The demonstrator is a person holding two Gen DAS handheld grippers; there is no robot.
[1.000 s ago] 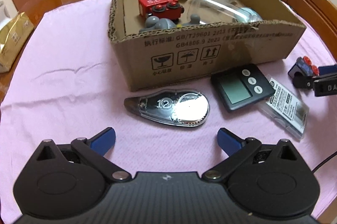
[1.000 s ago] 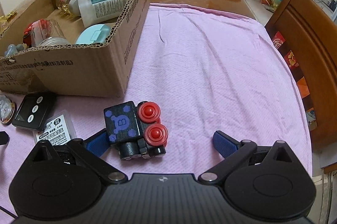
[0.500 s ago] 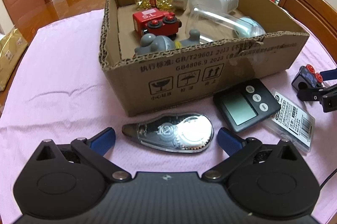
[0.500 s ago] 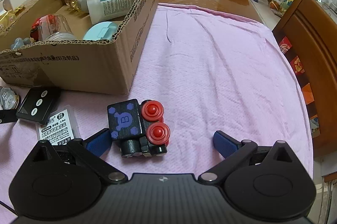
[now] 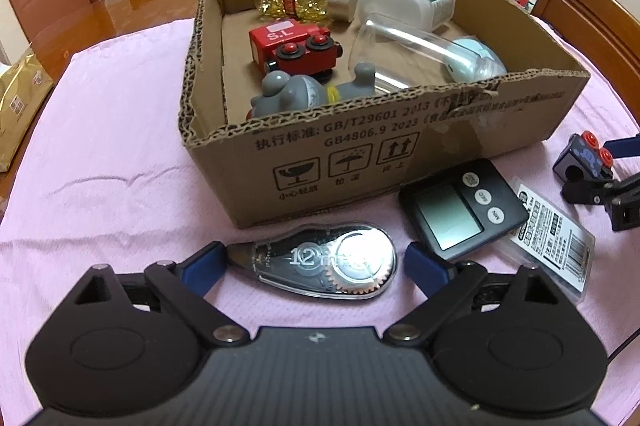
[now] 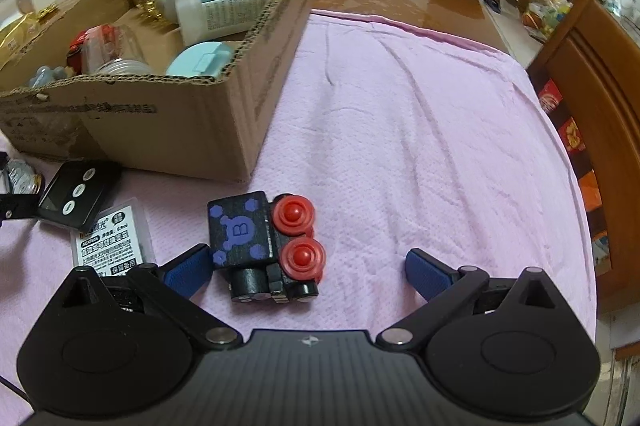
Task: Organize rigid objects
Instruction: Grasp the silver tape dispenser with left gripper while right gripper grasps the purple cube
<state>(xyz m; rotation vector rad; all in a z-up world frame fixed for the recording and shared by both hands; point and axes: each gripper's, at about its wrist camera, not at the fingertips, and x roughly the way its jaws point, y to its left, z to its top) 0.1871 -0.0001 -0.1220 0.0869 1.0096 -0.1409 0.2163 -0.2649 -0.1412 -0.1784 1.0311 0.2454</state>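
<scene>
The left gripper (image 5: 312, 264) is spread wide, and the correction tape (image 5: 326, 264) lies flat on the pink cloth (image 5: 112, 145) between its two blue fingers. The tape's long axis runs crosswise from finger to finger, with its narrow tip just beside the left finger and its rounded end near the right one; whether either finger touches it cannot be told. It is a teardrop of clear, shiny plastic with a toothed wheel inside. Straight ahead of the jaws stands the cardboard box (image 5: 400, 153), its torn front wall close behind the tape, holding a red toy train (image 5: 294, 43), a grey toy (image 5: 304, 93) and bottles. Ahead and to the right lie a black timer (image 5: 462, 207) and a clear labelled packet (image 5: 556, 238).

The right gripper (image 6: 308, 268) is also released. A blocky black toy train (image 6: 264, 246) with purple dots and red wheels sits between its fingers, hard against the left finger and well apart from the right, its length running forward along the fingers.
</scene>
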